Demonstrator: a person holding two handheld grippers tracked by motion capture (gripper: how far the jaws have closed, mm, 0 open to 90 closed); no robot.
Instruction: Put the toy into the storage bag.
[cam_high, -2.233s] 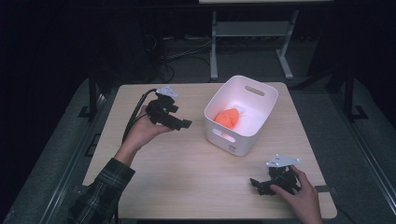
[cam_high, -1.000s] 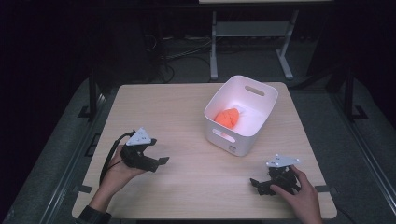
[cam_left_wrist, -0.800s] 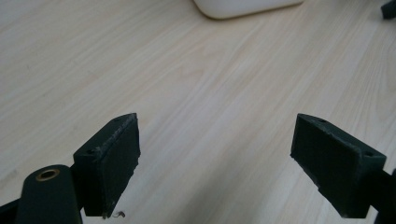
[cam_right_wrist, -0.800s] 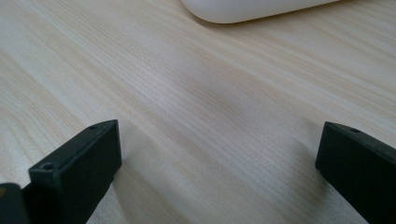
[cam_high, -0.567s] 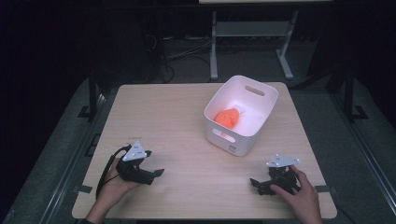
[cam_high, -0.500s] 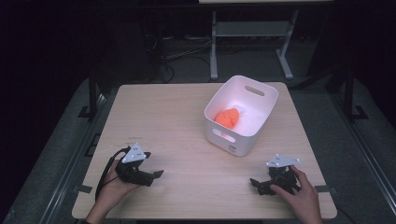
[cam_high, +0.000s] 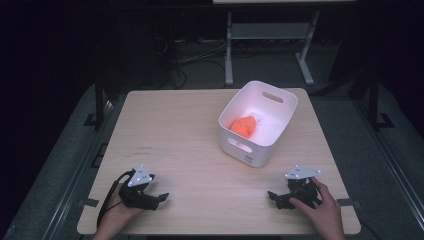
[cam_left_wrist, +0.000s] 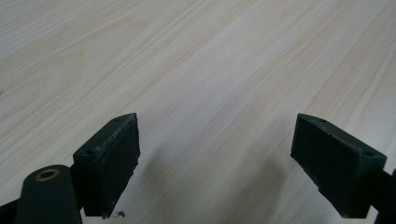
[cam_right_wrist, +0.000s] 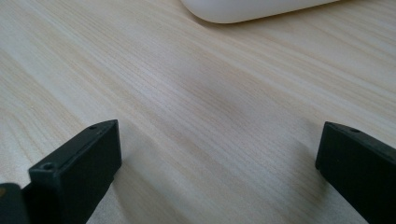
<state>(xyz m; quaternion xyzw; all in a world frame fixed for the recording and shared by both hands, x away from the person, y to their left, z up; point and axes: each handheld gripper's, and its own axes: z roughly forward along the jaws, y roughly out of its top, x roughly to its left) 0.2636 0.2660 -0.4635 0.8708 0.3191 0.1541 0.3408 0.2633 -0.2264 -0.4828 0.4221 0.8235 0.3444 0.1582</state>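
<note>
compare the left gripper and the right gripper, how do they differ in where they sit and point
The left gripper rests near the table's front left corner, its fingers aimed toward the table's middle; the right gripper rests near the front right corner, its fingers aimed back the other way. The right gripper lies nearer the white bin holding the orange object. Both are open, empty, low on the wood, each under a hand.

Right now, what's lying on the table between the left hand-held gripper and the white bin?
Nothing: in the high view, only bare wooden table lies between the left hand-held gripper and the white bin, which holds an orange object.
</note>
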